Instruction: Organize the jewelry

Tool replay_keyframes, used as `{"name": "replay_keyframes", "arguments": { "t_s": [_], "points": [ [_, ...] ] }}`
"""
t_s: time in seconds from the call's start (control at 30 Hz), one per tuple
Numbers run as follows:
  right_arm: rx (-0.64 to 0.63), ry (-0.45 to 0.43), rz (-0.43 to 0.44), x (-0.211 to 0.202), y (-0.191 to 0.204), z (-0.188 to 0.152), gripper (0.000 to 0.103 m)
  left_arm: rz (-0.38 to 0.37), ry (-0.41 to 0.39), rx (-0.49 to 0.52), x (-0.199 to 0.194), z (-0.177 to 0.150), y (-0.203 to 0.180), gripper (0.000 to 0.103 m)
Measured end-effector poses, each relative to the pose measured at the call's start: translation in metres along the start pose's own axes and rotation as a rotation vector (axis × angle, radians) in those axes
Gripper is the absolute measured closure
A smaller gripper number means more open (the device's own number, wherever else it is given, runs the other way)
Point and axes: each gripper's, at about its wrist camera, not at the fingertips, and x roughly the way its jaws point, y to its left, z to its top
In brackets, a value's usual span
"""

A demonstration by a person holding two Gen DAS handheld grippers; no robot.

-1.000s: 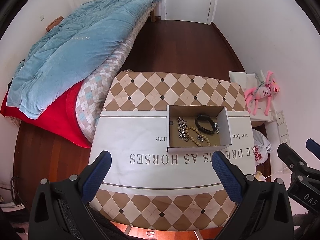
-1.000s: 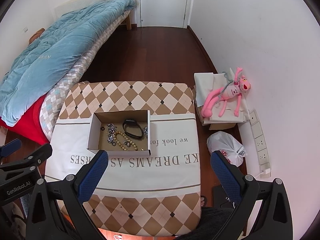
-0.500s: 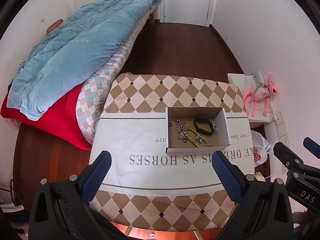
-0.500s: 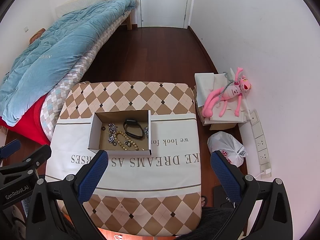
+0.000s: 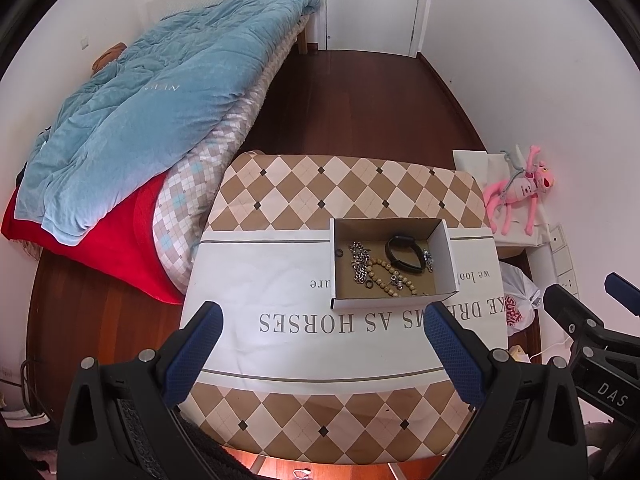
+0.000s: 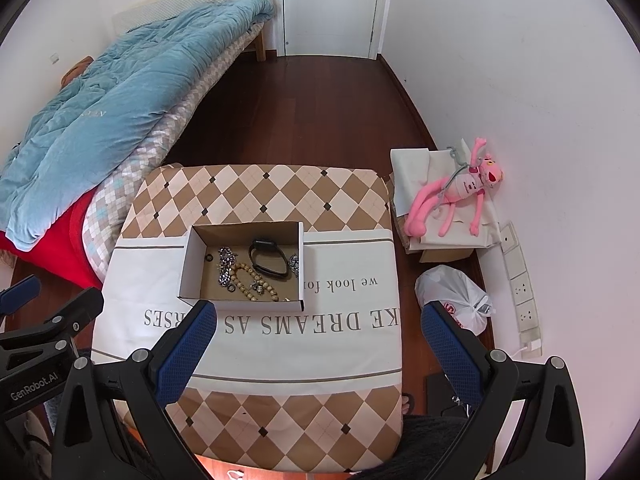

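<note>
Cardboard box (image 5: 394, 302) of jewelry (image 5: 384, 266) lies at twelve o'clock of left gripper (image 5: 320, 348), eleven o'clock of right gripper (image 6: 316, 344); both spread apart, empty.

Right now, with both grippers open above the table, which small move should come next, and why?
Probably lower the left gripper toward the shallow white cardboard box: all the jewelry lies inside it, and both the left and the right gripper are open, holding nothing.
</note>
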Motion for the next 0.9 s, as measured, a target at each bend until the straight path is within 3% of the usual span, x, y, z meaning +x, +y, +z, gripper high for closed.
{"name": "replay_keyframes", "arguments": {
  "t_s": [0.9],
  "points": [
    [-0.010,0.000,-0.006,-0.0012,-0.0046,0.0012,0.000,-0.025,-0.010,0.001,-0.0049,-0.0029,-0.0043,0.001]
  ]
}}
